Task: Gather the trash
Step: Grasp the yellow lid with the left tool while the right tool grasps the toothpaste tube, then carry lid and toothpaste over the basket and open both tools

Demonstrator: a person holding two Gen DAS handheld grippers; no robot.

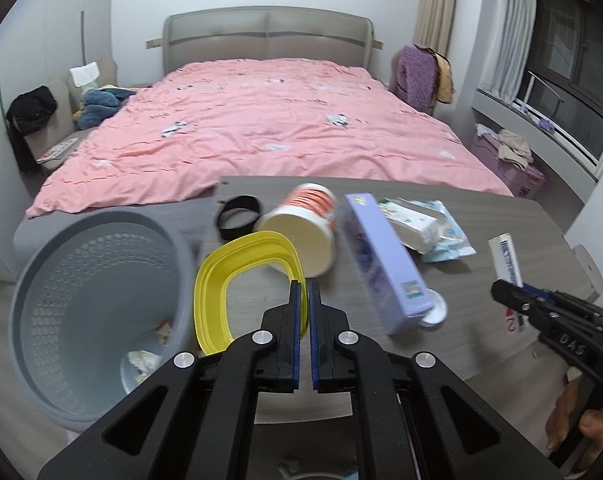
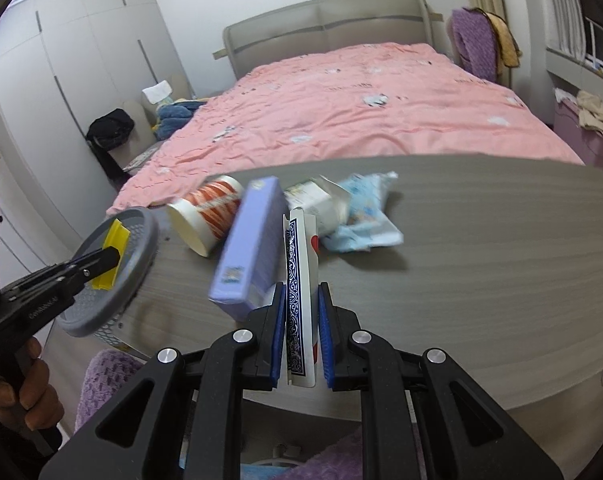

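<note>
My left gripper (image 1: pixel 304 290) is shut on the rim of a yellow plastic lid (image 1: pixel 207 300), which hangs beside the mouth of the grey perforated basket (image 1: pixel 93 312). Crumpled paper (image 1: pixel 143 360) lies in the basket's bottom. In the right wrist view the same left gripper (image 2: pixel 113 258) holds the yellow lid (image 2: pixel 115 240) over the basket (image 2: pixel 141 256). My right gripper (image 2: pixel 300 292) is shut on a blue-patterned playing card box (image 2: pixel 297 272), lifted above the table (image 2: pixel 481 260). From the left wrist view, the right gripper (image 1: pixel 501 296) and the card box (image 1: pixel 507 256) show at the right.
On the grey wood table (image 1: pixel 481 340) lie a tipped orange-striped paper cup (image 1: pixel 301 236), a purple box (image 1: pixel 381 256), a white carton (image 1: pixel 409 220), a blue wipes pack (image 1: pixel 449 236), a black band (image 1: pixel 237 216) and a small white cap (image 1: pixel 433 308). A pink bed (image 1: pixel 269 132) stands behind.
</note>
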